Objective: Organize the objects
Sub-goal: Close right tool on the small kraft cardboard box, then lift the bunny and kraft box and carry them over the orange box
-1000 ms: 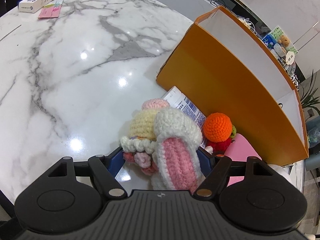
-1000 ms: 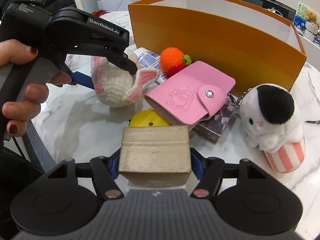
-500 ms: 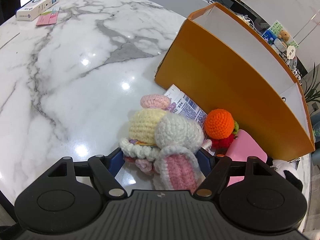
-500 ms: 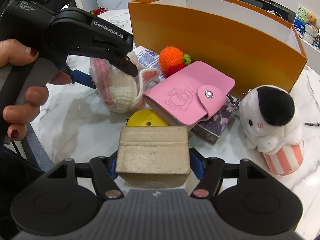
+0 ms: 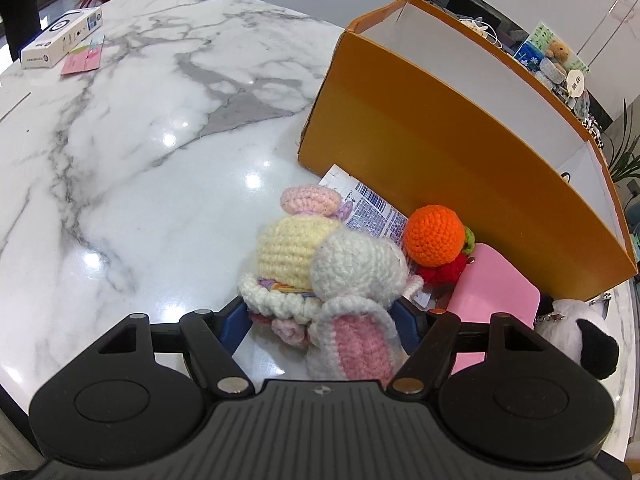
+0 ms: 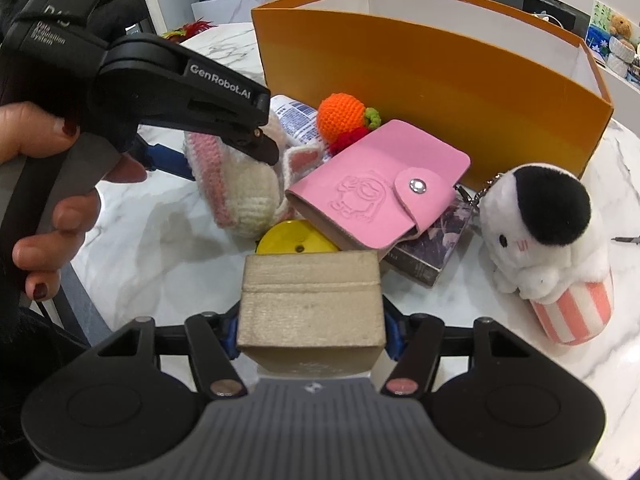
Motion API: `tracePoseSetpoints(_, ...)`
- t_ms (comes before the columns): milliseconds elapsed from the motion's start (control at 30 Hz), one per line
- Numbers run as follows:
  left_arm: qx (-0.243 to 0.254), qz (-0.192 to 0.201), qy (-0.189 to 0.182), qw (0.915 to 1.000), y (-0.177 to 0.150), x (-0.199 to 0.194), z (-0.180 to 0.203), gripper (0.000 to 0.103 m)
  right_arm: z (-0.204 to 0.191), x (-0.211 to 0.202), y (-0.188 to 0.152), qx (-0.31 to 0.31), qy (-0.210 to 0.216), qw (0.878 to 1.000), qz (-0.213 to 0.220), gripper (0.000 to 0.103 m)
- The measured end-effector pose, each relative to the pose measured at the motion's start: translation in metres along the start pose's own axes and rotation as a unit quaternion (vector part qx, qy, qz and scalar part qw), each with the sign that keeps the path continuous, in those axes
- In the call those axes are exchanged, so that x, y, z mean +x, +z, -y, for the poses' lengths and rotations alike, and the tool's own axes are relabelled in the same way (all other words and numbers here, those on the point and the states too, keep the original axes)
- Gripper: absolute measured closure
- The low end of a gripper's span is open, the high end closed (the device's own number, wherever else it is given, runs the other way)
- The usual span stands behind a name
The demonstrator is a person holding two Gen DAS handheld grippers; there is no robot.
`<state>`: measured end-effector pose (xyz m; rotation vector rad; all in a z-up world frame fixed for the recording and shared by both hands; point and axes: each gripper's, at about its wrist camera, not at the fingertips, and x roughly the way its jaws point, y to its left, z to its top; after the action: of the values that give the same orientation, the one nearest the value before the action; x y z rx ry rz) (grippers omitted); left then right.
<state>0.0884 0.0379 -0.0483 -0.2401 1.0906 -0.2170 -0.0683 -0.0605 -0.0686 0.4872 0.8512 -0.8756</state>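
Left tongs [image 5: 324,316] have just been closing around the crocheted bunny [image 5: 352,280].

A right gripper [image 6: 312,332], its jaws just closing, clamps a beige block [image 6: 310,304] above a white marble table [image 6: 480,300]. Beyond lie a yellow disc [image 6: 294,236], a pink snap-button wallet [image 6: 380,192] resting on what may be a dark card box [image 6: 436,248], and a plush keychain [image 6: 548,236]. At left, a hand [image 6: 44,200] holds the left gripper [image 6: 224,148] around a crocheted bunny [image 6: 240,184]. An orange box [image 6: 420,68] stands behind.
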Motion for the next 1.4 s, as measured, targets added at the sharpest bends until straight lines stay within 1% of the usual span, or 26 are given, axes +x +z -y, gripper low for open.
tracePoseSetpoints(200, 0.024, -0.001, 0.005, 0.9997, -0.001, -0.002, 0.002, 0.021, -0.002, -0.006, -0.001, -0.001, -0.003, 1.000, 0.004, 0.041)
tracePoseSetpoints(333, 0.041, 0.006, 0.014, 0.9991, -0.002, -0.007, 0.003, 0.022, -0.003, -0.007, -0.001, 0.003, -0.001, 1.000, 0.003, 0.041)
tracePoseSetpoints(467, 0.052, 0.010, 0.014, 0.9985, -0.003, -0.010, 0.004, 0.022, -0.001, -0.008, 0.001, 0.006, -0.003, 1.000, 0.002, 0.041)
tracePoseSetpoints(567, 0.055, 0.006, 0.009, 0.9984, -0.004, -0.011, 0.004, 0.022, 0.000, -0.011, -0.001, 0.010, -0.005, 1.000, 0.003, 0.041)
tracePoseSetpoints(767, 0.058, 0.008, 0.005, 0.9983, -0.004, -0.013, 0.003, 0.023, 0.003, -0.006, 0.006, 0.018, -0.007, 1.000, 0.004, 0.041)
tracePoseSetpoints(800, 0.083, 0.001, -0.009, 0.9965, -0.004, -0.014, 0.002, 0.023, 0.003, -0.006, 0.006, 0.019, -0.006, 1.000, 0.005, 0.041)
tracePoseSetpoints(967, 0.085, 0.010, -0.018, 0.9962, -0.004, -0.023, 0.001, 0.023, 0.001, -0.010, 0.007, 0.018, -0.008, 1.000, 0.006, 0.041)
tracePoseSetpoints(1200, 0.103, 0.030, -0.024, 0.9939, -0.004, -0.039, -0.002, 0.023, 0.000, -0.017, 0.008, 0.024, -0.014, 1.000, 0.015, 0.041)
tracePoseSetpoints(1400, 0.116, 0.050, -0.029, 0.9915, -0.002, -0.052, -0.007, 0.023, -0.002, -0.028, 0.013, 0.038, -0.008, 0.999, 0.031, 0.041)
